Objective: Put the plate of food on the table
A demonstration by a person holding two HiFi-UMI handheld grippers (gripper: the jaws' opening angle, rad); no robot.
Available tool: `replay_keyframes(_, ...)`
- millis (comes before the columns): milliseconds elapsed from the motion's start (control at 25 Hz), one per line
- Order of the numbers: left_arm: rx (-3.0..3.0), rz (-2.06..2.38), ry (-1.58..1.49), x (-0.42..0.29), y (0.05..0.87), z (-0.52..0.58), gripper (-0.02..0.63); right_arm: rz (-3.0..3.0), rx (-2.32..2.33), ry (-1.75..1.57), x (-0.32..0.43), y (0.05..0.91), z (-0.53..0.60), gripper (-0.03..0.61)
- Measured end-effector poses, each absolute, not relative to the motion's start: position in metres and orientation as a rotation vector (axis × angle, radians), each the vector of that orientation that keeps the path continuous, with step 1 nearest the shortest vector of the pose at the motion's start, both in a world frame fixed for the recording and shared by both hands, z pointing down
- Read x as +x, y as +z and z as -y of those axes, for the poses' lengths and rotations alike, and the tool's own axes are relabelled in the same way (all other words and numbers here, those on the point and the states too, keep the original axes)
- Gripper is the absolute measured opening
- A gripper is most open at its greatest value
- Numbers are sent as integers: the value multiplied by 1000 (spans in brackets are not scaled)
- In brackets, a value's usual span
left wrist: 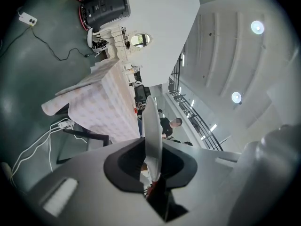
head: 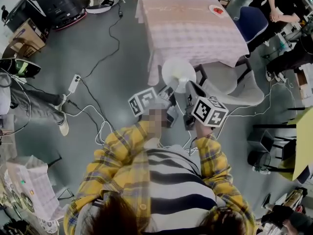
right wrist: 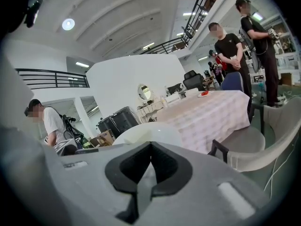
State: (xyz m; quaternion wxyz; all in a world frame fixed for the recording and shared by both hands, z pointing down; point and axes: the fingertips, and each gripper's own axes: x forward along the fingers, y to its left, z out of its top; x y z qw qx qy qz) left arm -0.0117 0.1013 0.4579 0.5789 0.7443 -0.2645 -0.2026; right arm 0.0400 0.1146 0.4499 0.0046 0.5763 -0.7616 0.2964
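The white plate (head: 179, 74) is held in the air between the 2 grippers, in front of the person's chest, just short of the near edge of the worktop (head: 190, 31). It has not reached the cloth. The left gripper (head: 167, 94) is clamped on the plate's left rim; in the left gripper view the plate stands edge-on, pinched between the closed jaws. The right gripper (head: 191, 90) is clamped on the right rim, and in the right gripper view its jaws meet on the pale edge, with the plate's round face rising beyond them. Whether the plate carries any food cannot be told from the head view.

The worktop wears a pink checked cloth (head: 171, 13). At its far right corner sits a small dish (head: 216, 10) with something red on it. A grey chair (head: 237, 88) stands at the near right side of the worktop and a blue chair (head: 252, 21) at the far right. A white power strip (head: 74, 83) and cables lie on the grey floor (head: 112, 72) to the left.
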Motion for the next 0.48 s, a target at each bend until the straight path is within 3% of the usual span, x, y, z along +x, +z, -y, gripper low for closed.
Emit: replay_keyframes(480, 1648, 588, -611, -7, 469, -46, 35, 2340, 1849, 920, 63, 456, -63, -3)
